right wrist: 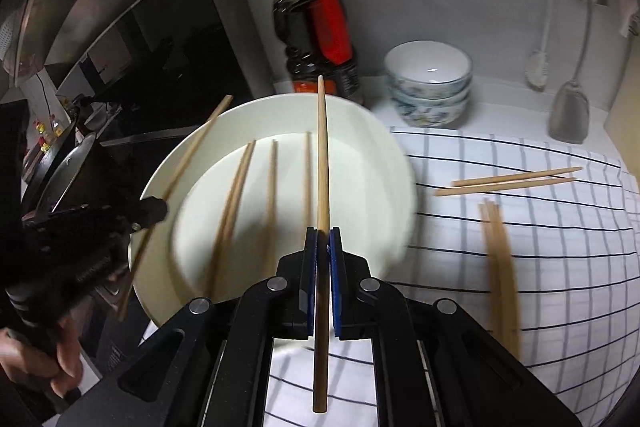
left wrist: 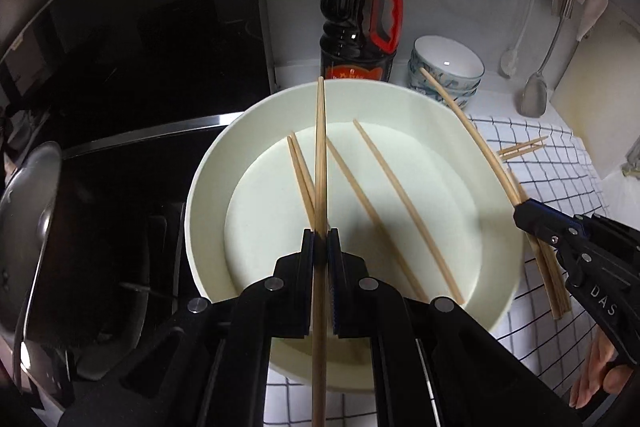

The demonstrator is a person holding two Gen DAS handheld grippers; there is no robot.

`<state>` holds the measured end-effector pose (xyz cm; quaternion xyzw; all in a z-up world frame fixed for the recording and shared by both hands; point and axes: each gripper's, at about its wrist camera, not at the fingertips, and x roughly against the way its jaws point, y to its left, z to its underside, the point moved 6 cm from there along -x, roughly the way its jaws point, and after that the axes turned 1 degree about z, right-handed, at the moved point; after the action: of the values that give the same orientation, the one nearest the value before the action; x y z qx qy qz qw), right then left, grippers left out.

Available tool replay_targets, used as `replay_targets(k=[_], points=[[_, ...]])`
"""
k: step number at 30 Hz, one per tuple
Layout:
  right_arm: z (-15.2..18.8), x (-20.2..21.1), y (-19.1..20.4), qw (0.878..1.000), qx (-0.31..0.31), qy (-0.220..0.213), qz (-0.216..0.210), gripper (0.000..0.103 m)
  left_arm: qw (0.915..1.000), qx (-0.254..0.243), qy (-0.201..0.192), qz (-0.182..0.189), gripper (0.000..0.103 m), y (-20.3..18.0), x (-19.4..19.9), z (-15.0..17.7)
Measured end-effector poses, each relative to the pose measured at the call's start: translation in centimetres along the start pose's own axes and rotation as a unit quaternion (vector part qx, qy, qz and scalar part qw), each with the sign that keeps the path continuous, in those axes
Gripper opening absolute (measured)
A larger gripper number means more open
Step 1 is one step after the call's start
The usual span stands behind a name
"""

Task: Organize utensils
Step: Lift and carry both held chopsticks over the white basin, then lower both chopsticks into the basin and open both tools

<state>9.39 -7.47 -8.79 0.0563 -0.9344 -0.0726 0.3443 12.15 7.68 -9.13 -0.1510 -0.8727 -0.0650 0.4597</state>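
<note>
Wooden chopstick (right wrist: 322,155) points straight ahead.

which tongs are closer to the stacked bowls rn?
Right. The right tongs are at the plate's bowl-side rim, nearer the stacked bowls; the left tongs are mid-plate.

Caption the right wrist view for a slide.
Right hand-held gripper clamps a chopstick over the white dish; more chopsticks lie inside it.

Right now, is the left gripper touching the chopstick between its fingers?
Touching. The left wrist view shows the left gripper shut on a chopstick, both pads pressed against it, above the white plate.
</note>
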Motion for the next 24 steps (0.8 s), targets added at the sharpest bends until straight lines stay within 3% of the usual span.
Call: replay_targets(k=[14, 24], points=[[-0.4, -7.0, 2.2, 0.997, -0.022, 0.070, 0.003, 0.006, 0.9988, 0.001, 0.044, 0.023, 0.007, 1.7, -4.8, 0.8], [-1.0, -8.9, 2.3, 0.995, -0.029, 0.092, 0.011, 0.006, 0.9980, -0.002, 0.056, 0.027, 0.007, 1.5, -6.5, -0.4]])
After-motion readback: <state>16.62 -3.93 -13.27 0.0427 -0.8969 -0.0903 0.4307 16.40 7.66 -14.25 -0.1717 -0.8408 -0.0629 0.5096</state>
